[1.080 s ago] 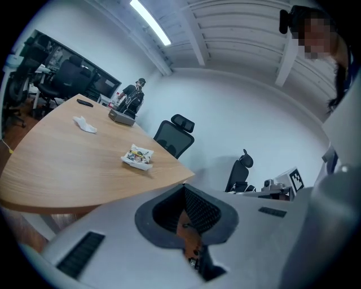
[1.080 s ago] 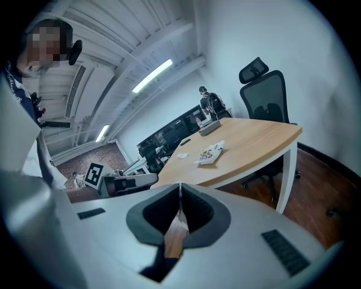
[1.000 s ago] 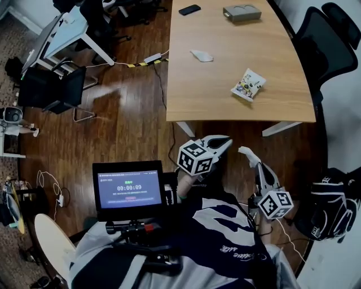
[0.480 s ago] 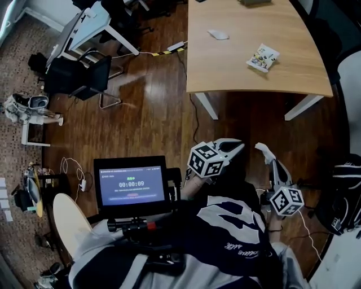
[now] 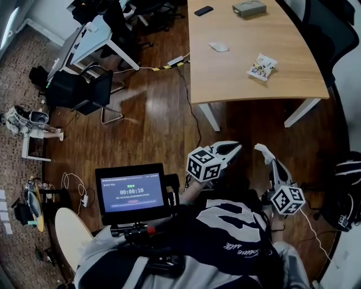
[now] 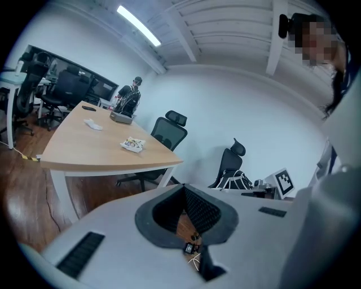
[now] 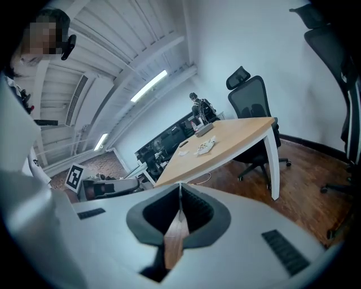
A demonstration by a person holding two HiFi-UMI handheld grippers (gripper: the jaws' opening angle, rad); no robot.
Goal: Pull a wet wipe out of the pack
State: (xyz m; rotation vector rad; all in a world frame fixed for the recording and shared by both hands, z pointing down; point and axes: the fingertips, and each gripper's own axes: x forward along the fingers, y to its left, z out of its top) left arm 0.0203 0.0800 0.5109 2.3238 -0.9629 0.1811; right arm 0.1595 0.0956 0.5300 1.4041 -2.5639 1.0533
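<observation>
The wet wipe pack point(image 5: 262, 66), a small white printed packet, lies on the wooden table point(image 5: 225, 79), far ahead of both grippers. It also shows in the left gripper view as the pack point(image 6: 133, 144) and in the right gripper view as the pack point(image 7: 204, 147). A loose white wipe point(image 5: 218, 47) lies further back on the table. My left gripper point(image 5: 237, 145) and right gripper point(image 5: 259, 148) hover over the wooden floor, close to the person's body. Both are shut with nothing between the jaws, as seen at the left gripper point(image 6: 184, 187) and right gripper point(image 7: 180, 185).
A phone point(image 5: 203, 10) and a grey box point(image 5: 249, 7) lie at the table's far end. A white table leg point(image 5: 210, 117) stands ahead of the left gripper. A small monitor point(image 5: 131, 192) sits at the person's left. Office chairs point(image 5: 84, 90) and a floor cable point(image 5: 186, 96) lie left.
The table now sits higher and further right in the head view than a second ago. Both grippers have shifted slightly right with the person, still shut and empty.
</observation>
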